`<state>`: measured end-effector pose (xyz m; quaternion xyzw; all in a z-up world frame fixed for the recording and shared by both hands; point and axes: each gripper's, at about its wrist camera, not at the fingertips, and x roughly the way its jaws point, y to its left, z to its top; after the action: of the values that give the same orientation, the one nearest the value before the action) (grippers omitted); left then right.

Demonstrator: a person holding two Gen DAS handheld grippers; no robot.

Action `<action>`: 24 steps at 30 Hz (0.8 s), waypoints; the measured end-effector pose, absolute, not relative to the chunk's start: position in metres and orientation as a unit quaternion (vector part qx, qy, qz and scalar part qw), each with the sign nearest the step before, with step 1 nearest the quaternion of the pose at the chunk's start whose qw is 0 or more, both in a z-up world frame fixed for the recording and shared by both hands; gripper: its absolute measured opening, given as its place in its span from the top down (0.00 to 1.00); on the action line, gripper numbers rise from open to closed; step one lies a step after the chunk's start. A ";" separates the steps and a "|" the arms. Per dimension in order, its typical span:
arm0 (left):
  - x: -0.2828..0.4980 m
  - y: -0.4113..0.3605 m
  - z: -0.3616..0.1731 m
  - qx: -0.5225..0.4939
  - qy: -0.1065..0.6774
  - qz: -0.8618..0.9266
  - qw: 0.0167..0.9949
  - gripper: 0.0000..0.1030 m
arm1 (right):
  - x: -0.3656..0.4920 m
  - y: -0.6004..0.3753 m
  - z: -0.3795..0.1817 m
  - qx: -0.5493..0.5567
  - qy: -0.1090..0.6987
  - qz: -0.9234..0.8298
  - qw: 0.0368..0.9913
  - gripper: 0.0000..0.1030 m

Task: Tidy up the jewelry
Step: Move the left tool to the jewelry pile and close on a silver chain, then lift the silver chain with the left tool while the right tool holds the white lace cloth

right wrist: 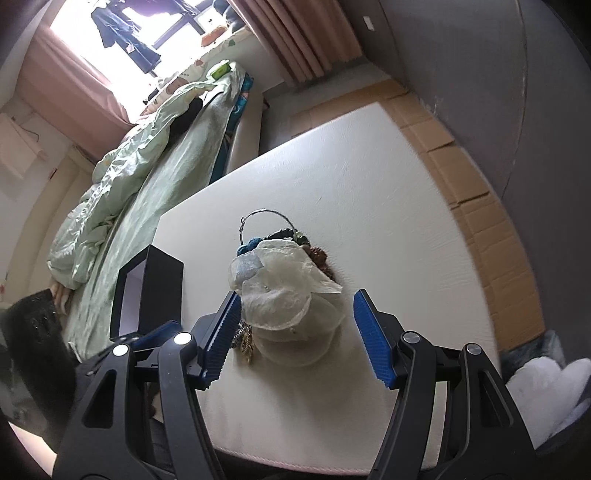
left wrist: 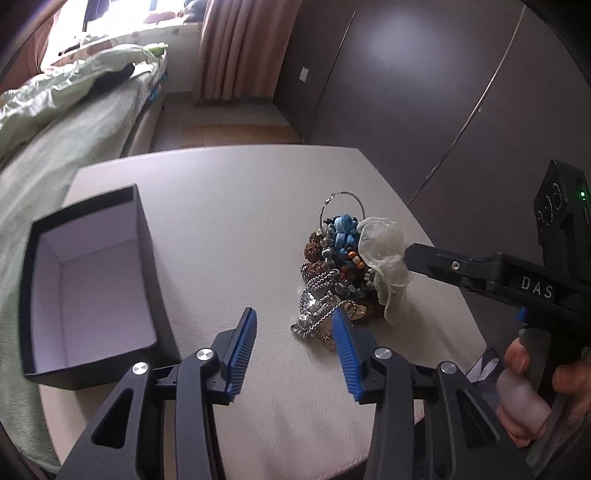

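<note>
Left gripper (left wrist: 293,328): jaws parted, empty, just short of jewelry pile (left wrist: 334,266) on desk (left wrist: 229,206). Right gripper (right wrist: 293,317): parted, empty, astride pile's translucent piece (right wrist: 280,295). Black box (left wrist: 92,284), left of pile: interior shown in left view only.

Someone's bedroom at home

Unmade bed (right wrist: 122,192) with a green duvet, pink curtains (left wrist: 236,48) by a bright window (right wrist: 122,33), dark wardrobe doors (left wrist: 424,92) alongside.
</note>
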<state>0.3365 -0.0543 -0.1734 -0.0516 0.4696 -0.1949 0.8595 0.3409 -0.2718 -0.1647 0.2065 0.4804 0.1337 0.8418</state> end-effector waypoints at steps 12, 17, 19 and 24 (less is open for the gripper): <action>0.359 -0.069 -0.202 -0.054 0.498 -0.213 0.839 0.59 | 0.354 -0.266 -0.180 0.246 0.504 0.157 0.813 0.92; 0.359 -0.064 -0.204 -0.068 0.500 -0.213 0.837 0.59 | 0.347 -0.273 -0.174 0.251 0.486 0.159 0.822 0.93; 0.360 -0.063 -0.204 -0.072 0.499 -0.214 0.837 0.60 | 0.347 -0.278 -0.172 0.258 0.481 0.154 0.824 0.93; 0.356 -0.063 -0.204 -0.068 0.496 -0.223 0.837 0.71 | 0.339 -0.285 -0.168 0.268 0.469 0.152 0.828 0.93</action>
<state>0.3556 -0.0626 -0.2038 -0.0678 0.4960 -0.2227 0.8365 0.3395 -0.2851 -0.1678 0.2676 0.4687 0.1524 0.8279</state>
